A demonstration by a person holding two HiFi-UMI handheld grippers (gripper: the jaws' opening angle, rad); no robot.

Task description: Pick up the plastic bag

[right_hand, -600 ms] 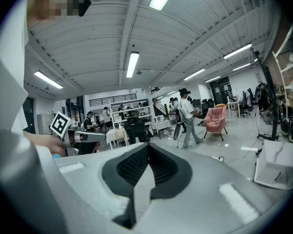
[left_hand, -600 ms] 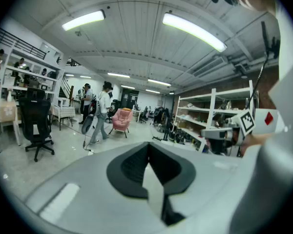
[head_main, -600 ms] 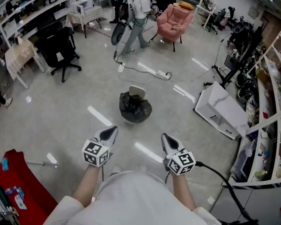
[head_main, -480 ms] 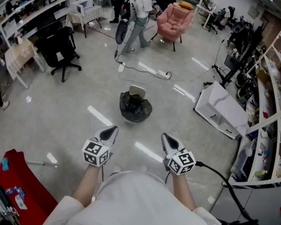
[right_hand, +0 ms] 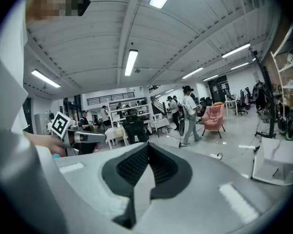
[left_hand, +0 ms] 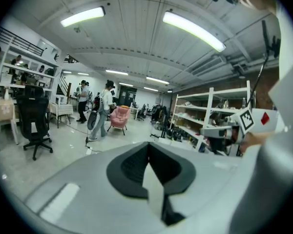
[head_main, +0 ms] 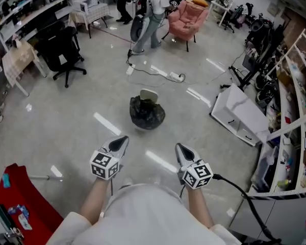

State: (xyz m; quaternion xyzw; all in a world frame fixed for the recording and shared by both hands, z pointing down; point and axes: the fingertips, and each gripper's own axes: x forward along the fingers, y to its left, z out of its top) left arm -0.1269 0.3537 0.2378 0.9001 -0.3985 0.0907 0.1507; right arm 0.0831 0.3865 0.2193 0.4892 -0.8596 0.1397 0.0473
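Note:
A black plastic bag (head_main: 147, 113) sits on the grey floor ahead of me, with a pale object sticking out of its top. My left gripper (head_main: 120, 142) and right gripper (head_main: 180, 149) are held side by side close to my body, well short of the bag, both shut with nothing between the jaws. In the left gripper view the left gripper (left_hand: 149, 147) has its jaws pressed together and points across the room; the right gripper (right_hand: 147, 149) looks the same in the right gripper view. The bag shows in neither gripper view.
A white cabinet (head_main: 239, 115) lies tipped on the floor at right beside metal shelving (head_main: 296, 106). A power strip with cable (head_main: 174, 76) lies beyond the bag. A person (head_main: 152, 14) walks by a pink armchair (head_main: 187, 17). A black office chair (head_main: 61, 50) stands left, a red cart (head_main: 18, 195) near left.
The view has shifted slightly, so the bag sits a little higher in the picture. The person in the background has stepped on. Both grippers stay where they were.

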